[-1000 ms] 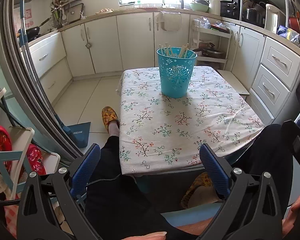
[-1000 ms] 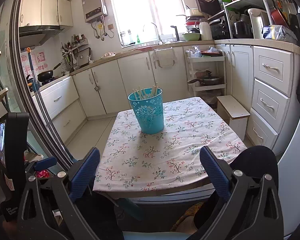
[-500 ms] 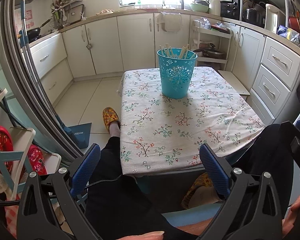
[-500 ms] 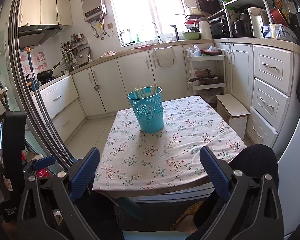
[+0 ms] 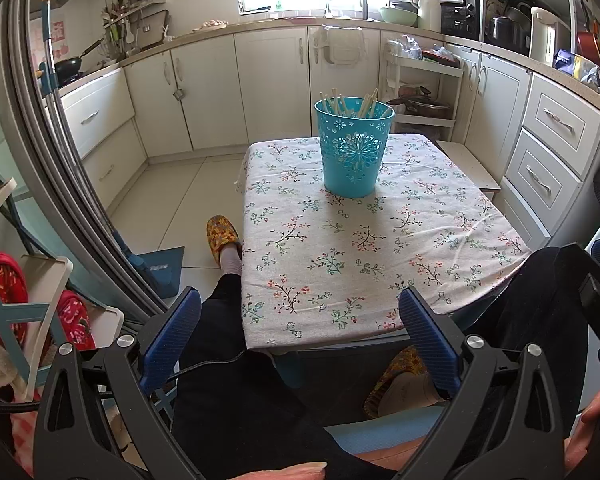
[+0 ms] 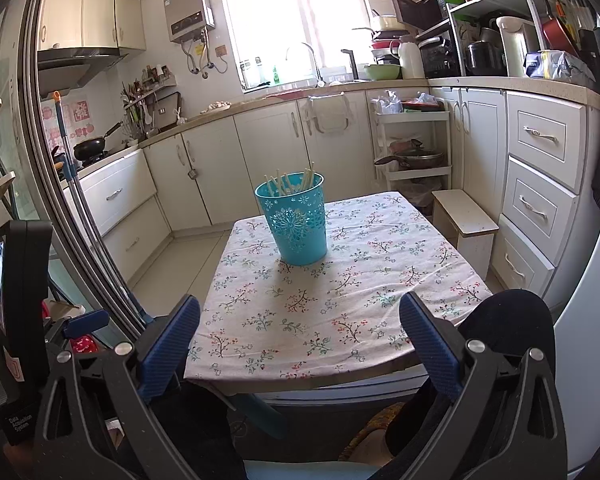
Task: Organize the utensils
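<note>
Both gripper jaws gape; turquoise basket (image 5: 354, 148) holds chopsticks (image 5: 350, 105).

You face a kitchen: cream cabinets (image 6: 204, 168) from 9 to 3 o'clock, a sunlit window (image 6: 296, 20) at 12, pale floor tiles (image 5: 180, 196) at 10, drawers (image 6: 540, 168) at 2.

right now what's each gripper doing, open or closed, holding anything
Left gripper: open, holding nothing.
Right gripper: open, holding nothing.
</note>
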A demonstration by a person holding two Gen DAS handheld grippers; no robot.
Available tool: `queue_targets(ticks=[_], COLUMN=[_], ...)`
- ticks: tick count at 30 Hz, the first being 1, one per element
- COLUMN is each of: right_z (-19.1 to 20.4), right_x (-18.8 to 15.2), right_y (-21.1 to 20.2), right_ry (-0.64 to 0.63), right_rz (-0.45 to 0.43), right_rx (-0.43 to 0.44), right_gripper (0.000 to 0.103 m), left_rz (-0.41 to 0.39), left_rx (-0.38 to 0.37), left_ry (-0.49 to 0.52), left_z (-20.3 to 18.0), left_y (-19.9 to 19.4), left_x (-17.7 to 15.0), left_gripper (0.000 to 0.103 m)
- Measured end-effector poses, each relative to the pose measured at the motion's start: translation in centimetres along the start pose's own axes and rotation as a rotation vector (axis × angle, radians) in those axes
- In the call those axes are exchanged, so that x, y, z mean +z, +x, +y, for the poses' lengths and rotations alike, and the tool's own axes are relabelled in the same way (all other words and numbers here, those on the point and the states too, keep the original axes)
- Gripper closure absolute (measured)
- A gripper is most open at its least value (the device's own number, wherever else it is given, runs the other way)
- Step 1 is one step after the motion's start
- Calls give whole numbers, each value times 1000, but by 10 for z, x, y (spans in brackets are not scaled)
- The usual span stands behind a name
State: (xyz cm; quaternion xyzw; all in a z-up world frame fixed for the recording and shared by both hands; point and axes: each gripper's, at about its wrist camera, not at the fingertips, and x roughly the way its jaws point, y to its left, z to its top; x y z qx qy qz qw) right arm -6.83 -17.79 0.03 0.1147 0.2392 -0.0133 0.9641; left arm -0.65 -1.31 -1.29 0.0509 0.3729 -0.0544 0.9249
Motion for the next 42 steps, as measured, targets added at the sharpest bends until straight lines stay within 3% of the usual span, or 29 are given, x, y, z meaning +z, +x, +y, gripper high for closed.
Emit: queue_targets(ticks=[32, 38, 42], right_z=[-8, -28, -43], right_x=[-2, 12, 25], right_y=[1, 22, 65], right_ry=[4, 33, 30], right_rz=[4, 2, 43], right_rx=[7, -34, -84], right_gripper=[7, 7, 7], left_rz=[-15, 12, 37], left_rx=[-2, 45, 39], left_ry=[8, -13, -34], left_z=[6, 15, 22], left_y=[4, 29, 54], left_x=[-1, 13, 27], left_gripper=[8, 8, 8])
